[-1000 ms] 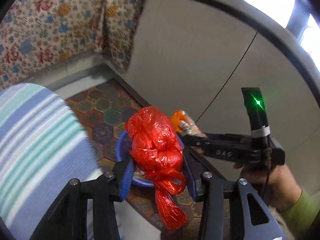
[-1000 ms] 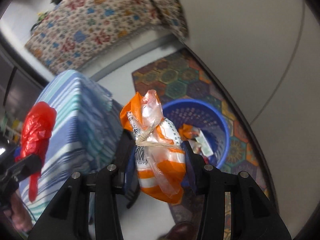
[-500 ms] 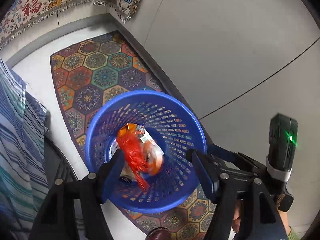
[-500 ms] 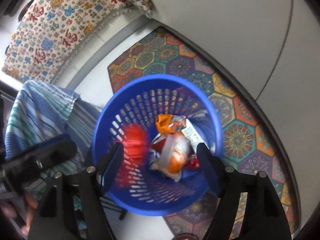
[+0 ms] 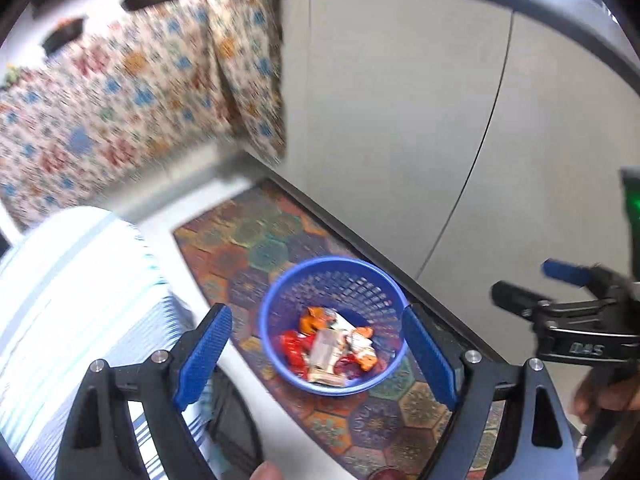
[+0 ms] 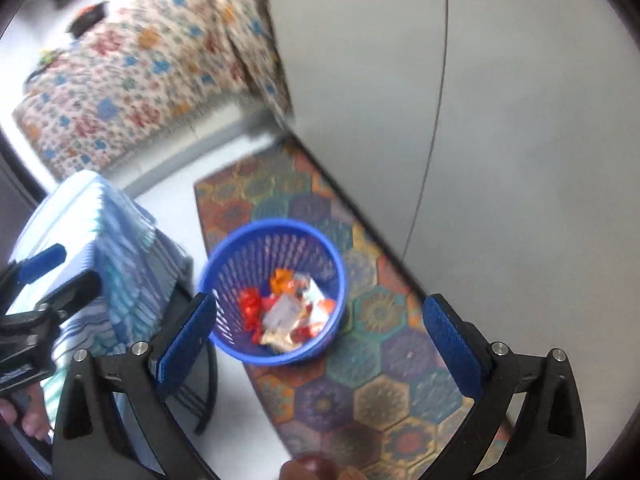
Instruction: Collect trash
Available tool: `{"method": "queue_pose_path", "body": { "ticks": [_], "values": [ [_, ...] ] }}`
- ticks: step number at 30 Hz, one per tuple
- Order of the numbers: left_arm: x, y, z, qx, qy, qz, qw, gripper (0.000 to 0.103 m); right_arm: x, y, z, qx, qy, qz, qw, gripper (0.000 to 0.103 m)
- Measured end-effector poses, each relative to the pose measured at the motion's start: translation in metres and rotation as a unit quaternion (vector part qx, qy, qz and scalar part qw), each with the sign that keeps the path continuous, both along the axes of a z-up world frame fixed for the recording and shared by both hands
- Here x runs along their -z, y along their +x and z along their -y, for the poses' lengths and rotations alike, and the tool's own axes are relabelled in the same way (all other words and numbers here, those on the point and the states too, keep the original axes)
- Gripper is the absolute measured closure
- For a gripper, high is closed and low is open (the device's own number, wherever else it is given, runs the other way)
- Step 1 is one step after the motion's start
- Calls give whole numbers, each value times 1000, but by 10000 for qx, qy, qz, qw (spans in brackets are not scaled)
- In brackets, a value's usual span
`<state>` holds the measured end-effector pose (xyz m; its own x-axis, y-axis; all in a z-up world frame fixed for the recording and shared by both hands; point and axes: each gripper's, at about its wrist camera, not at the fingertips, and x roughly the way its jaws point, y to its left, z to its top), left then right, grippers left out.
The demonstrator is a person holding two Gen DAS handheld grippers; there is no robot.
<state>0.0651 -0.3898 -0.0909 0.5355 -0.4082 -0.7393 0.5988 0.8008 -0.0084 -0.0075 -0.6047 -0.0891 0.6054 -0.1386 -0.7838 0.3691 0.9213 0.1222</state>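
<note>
Both grippers hang above the blue mesh wastebasket (image 5: 332,324), and nothing is between the blue pads of either one. The left gripper (image 5: 318,354) is spreading its jaws wide, the basket framed in the gap below and ahead of it; the right gripper (image 6: 320,344) is opening too, jaws about as wide as they go, with the basket just ahead and slightly toward its left finger. Down in the wastebasket lies the trash (image 6: 286,310): a crumpled red plastic bag (image 6: 250,308) on one side, orange-and-white wrappers and a clear packet heaped beside it, all well below the rim. So this round of collecting looks done, with the load in the bin and both tools empty. Left to do, I'd judge, is only a hunt for more litter; none shows on the patterned hexagon rug (image 6: 380,364) under the basket, nor on the striped cloth (image 5: 80,292) off to the left gripper's left, though motion blur hides the finer detail.
</note>
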Motion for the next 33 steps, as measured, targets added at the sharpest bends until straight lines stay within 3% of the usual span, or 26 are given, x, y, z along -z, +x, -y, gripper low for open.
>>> {"method": "queue_pose_path", "body": {
  "ticks": [3,7,10,17,33],
  "values": [
    [-21,-18,-16,-346,150,154,9992,14,-28,-22,-23,-99,-287,129,9995,0],
    [-42,-35,-32,-477,150,51,9987,14,-39,-41,-38,-353,164,214,9990,0],
    [-52,-44,-42,-666,171,40,9976,14,-40,-49,-51,-156,-185,-27,9997,0],
    [-60,-53,-50,-530,117,-231,9983,14,-54,-69,-68,-85,-328,-91,9994,0],
    [-59,-66,-50,-527,289,-142,9981,14,-54,-75,-81,-62,-269,-205,9994,0]
  ]
}}
